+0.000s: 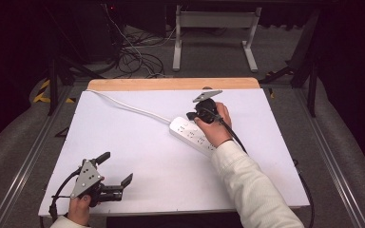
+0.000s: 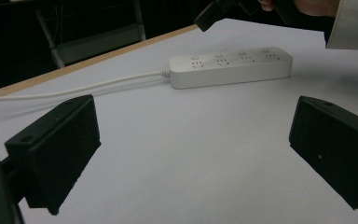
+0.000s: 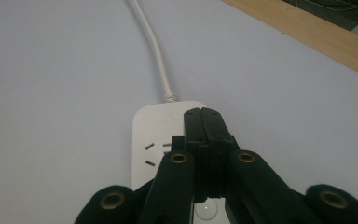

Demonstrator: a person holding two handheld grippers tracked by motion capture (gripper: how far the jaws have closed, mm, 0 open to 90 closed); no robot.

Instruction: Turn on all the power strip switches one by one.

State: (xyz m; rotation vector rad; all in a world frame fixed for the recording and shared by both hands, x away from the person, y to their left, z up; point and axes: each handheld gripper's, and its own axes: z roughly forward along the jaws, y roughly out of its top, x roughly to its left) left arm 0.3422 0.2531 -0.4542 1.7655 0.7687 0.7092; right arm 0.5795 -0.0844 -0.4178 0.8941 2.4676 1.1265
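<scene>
This is looking like a lab or recording room rather than a home. A white tabletop (image 1: pixel 138 156) with a bare wooden edge (image 1: pixel 171 84) is standing on grey carpet (image 1: pixel 9 137), with metal rails (image 1: pixel 24 166) running along both sides. Black curtains (image 1: pixel 9 42) are closing off the dark background. Loose cables (image 1: pixel 133 57) are lying tangled on the floor behind, beside the white metal frame (image 1: pixel 214 28) of another table, and yellow-black warning tape (image 1: pixel 43 91) is marking a stand's foot.

1. The white table (image 1: pixel 138 142) is evenly lit from overhead; the surroundings are dark.
2. Shadows are soft and there is no harsh glare.
3. The high view is slightly soft.
4. In both gripper views the near jaws are blurred and the picture is grainy.
</scene>
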